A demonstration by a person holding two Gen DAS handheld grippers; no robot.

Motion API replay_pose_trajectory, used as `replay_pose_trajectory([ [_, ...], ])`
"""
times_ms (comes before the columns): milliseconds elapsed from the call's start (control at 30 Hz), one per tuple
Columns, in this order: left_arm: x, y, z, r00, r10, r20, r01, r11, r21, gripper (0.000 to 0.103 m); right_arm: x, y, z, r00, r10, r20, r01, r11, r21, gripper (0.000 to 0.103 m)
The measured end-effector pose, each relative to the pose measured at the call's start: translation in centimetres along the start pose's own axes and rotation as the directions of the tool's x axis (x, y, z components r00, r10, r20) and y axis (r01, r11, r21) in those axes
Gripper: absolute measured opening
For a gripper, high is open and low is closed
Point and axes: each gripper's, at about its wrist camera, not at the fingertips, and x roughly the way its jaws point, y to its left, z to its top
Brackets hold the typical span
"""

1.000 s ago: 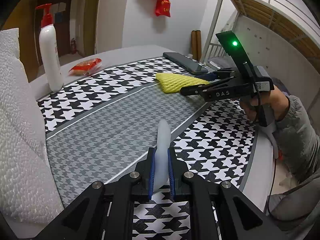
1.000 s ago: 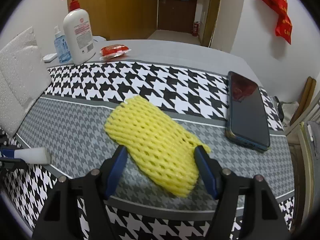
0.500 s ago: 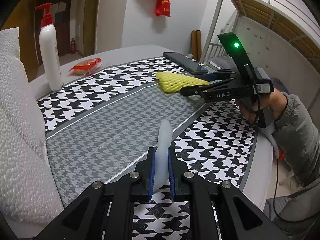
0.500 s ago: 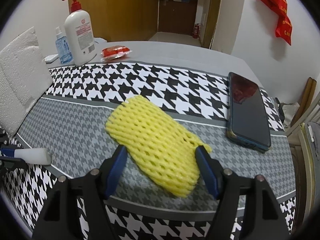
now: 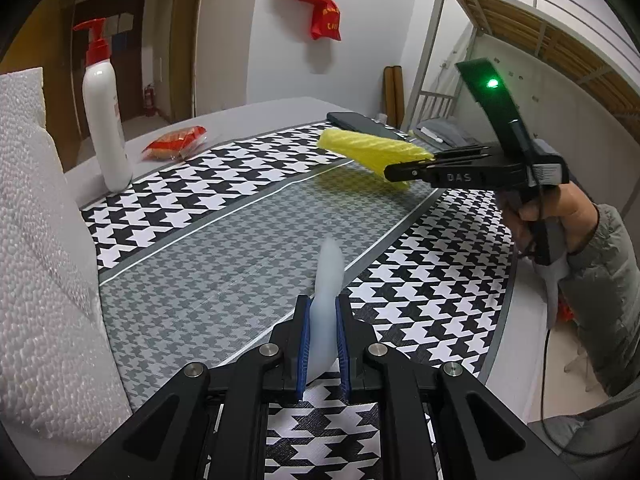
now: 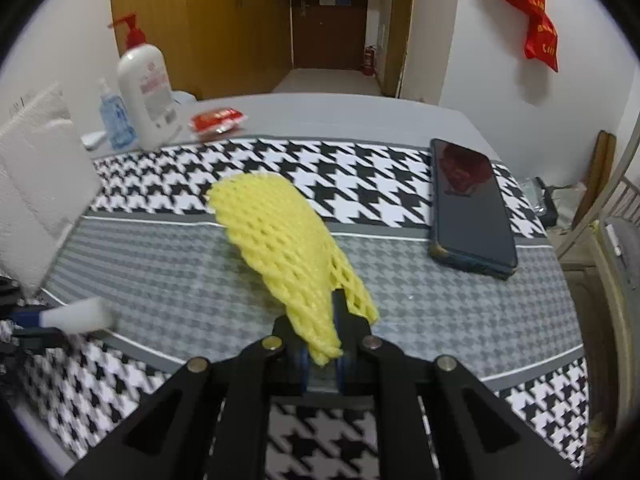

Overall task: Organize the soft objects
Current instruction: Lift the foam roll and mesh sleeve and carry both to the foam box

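My right gripper point(image 6: 322, 354) is shut on the near end of a yellow foam net sleeve point(image 6: 280, 236) and holds it lifted off the houndstooth cloth point(image 6: 180, 280). The left wrist view shows the sleeve point(image 5: 368, 148) hanging from the right gripper point(image 5: 396, 172) above the cloth's far side. My left gripper point(image 5: 323, 320) is shut on a pale white foam piece point(image 5: 326, 292) that sticks up between its blue pads, above the cloth's near edge. That foam piece point(image 6: 80, 316) shows blurred at the left of the right wrist view.
A dark phone point(image 6: 468, 204) lies on the cloth at the right. A white pump bottle point(image 6: 146, 92), a small blue bottle point(image 6: 114, 116) and a red snack packet point(image 6: 216, 118) stand on the grey table behind. White styrofoam blocks point(image 5: 36, 240) stand along the left edge.
My right gripper has closed on the yellow sleeve's near end and raised it off the cloth. The left gripper still holds the white foam piece in about the same place.
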Motion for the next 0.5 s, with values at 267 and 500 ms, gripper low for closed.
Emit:
replay_pose_trajectory([
  [267,-0.5,-0.3,0.1,0.999,0.021,0.031,-0.022,1.0,0.011,0.013,-2.4,1.1,-1.0,0.999,0.031,0.038,-0.031,0.999,0.011,0.012],
  [500,-1.6,-1.5,0.2,0.997,0.031,0.07,-0.034,0.999,0.039,0.013,-4.7,2.2,-2.1,0.995,0.058,0.086,-0.061,0.998,0.033,0.012],
])
